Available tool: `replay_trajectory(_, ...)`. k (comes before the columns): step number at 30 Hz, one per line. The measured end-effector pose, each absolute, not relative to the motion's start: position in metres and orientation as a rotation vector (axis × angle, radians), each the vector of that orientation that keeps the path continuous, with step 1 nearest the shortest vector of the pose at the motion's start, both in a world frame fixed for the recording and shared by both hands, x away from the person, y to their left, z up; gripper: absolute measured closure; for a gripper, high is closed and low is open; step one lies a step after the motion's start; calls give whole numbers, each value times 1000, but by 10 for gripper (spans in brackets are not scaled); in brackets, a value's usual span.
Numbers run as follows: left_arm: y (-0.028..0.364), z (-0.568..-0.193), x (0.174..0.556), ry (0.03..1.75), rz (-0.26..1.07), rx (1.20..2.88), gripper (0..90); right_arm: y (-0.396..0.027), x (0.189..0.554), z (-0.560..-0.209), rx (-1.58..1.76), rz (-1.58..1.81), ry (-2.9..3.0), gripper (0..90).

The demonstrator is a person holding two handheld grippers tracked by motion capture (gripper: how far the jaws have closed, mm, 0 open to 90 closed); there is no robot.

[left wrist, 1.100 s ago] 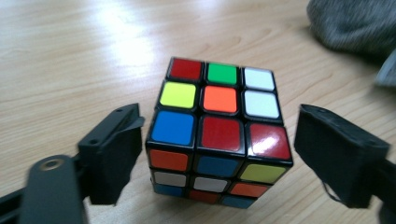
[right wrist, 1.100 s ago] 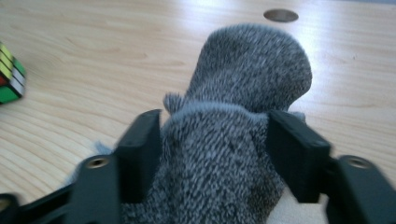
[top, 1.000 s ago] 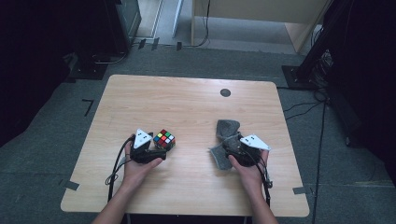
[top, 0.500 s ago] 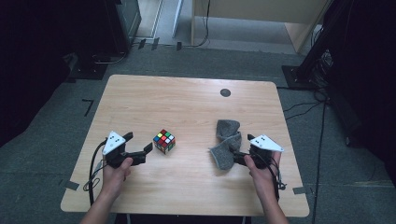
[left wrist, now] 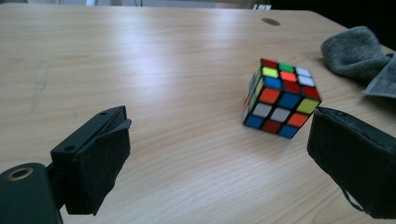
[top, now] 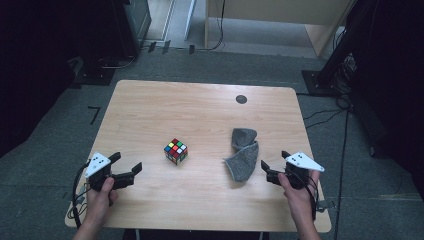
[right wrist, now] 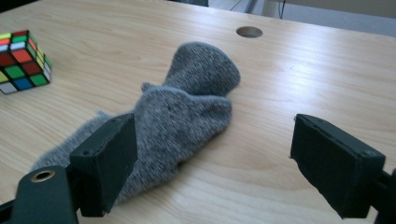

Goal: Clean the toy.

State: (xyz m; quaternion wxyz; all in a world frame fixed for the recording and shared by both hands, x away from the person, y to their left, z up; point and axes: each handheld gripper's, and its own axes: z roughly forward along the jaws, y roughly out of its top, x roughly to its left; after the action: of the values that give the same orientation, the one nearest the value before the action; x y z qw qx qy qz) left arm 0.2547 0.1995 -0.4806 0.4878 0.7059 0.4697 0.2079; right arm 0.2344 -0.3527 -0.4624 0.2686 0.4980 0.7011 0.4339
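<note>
While nothing sits between either pair of jaws, here's the rundown, near edge first:

Left gripper point(top: 129, 169): held in a hand at the near left corner of the table, jaws spread wide and empty, just been opening further. Aimed toward the cube, well short of it.

Right gripper point(top: 268, 171): held in a hand at the near right edge, jaws also wide apart, clamped on nothing, likewise just been opening. Tips just beside the near end of the sock, not touching as far as the high view shows, though a bit blurry there.

Grey sock point(top: 243, 154): crumpled flat on the wood, right of centre, bent in the middle. From the right gripper view point(right wrist: 184, 105), lying ahead of the jaws, near end behind the left-hand pad.

Rubik's cube point(top: 176, 151): scrambled, resting on the table around the middle, left of the sock and clearly apart from it. In the left gripper view point(left wrist: 280, 98), out ahead of the jaws, closer to the right-hand one.

Table point(top: 165, 105): light wood, rounded corners.

Round hole point(top: 241, 99): dark grommet toward the far side, beyond the sock.
</note>
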Motion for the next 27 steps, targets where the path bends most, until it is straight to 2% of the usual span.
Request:
replay_trajectory(13,246,-500,239,1309,541,1773,65,-390,220,-484,1444,1077,1877,147)
replay_trajectory(16,252,-505,238,1358,588,1822,65,-397,216,-489,1466,1050,1875,147)
replay_trajectory(19,256,-509,238,1400,578,1840,70,-404,211,-494,1481,1011,1876,147)
replay_trajectory(27,259,-511,233,1405,604,1933,74,-422,197,-508,1532,944,1878,147)
